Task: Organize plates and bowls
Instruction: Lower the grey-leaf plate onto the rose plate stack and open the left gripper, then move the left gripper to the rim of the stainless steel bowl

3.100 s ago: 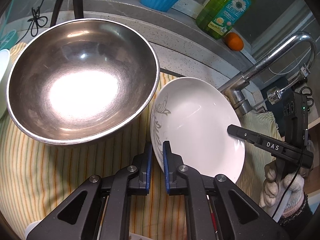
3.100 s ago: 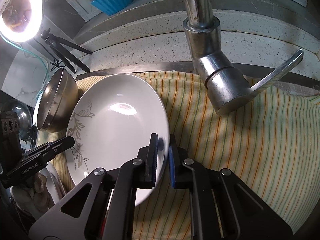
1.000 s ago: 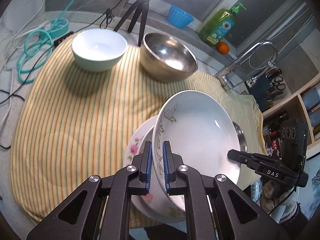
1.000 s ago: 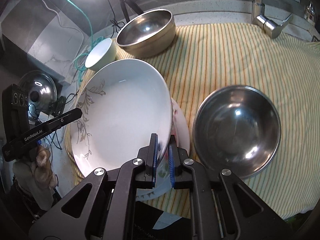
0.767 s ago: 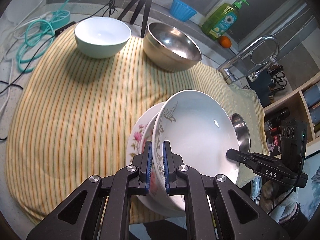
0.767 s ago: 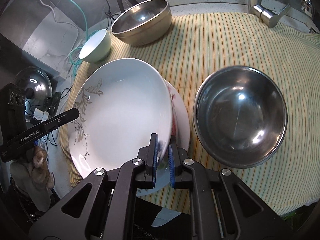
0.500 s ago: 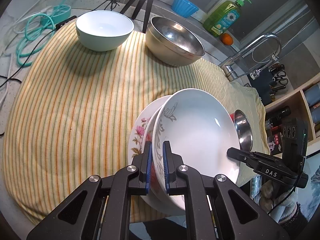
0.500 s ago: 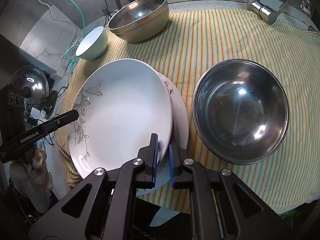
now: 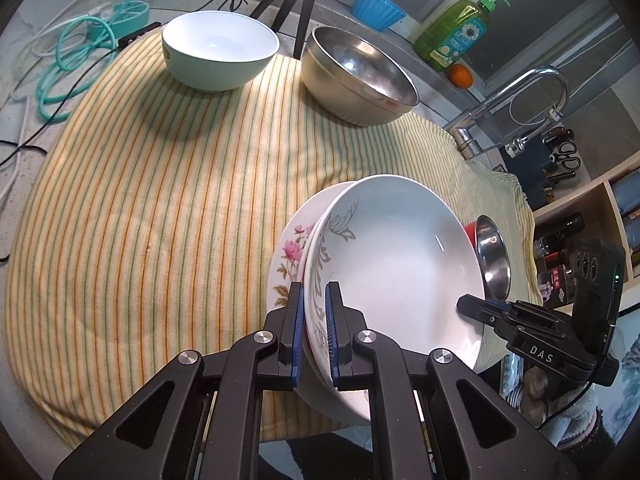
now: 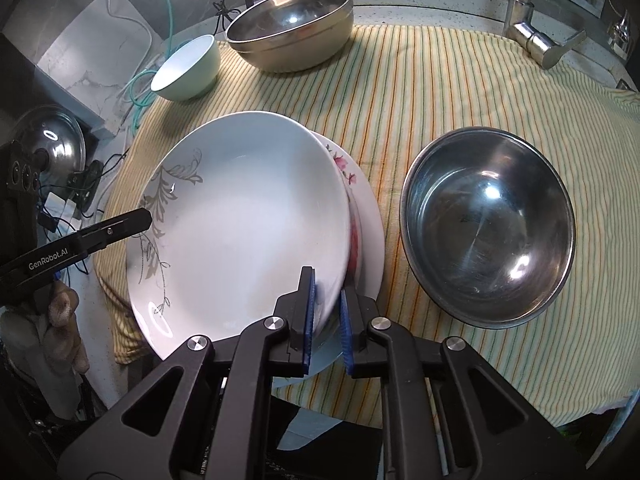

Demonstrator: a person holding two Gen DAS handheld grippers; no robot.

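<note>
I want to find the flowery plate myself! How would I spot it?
Look at the striped yellow cloth and find its near edge. There the white plate with a grey leaf pattern sits on another plate. That lower plate is the only one with pink flowers on its rim.

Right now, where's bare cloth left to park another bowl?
Biggest free patch: striped cloth left of the plate stack, in front of the white bowl. A narrower strip lies between the far steel bowl and the near steel bowl. Crowded: stack and near bowl nearly touch.
</note>
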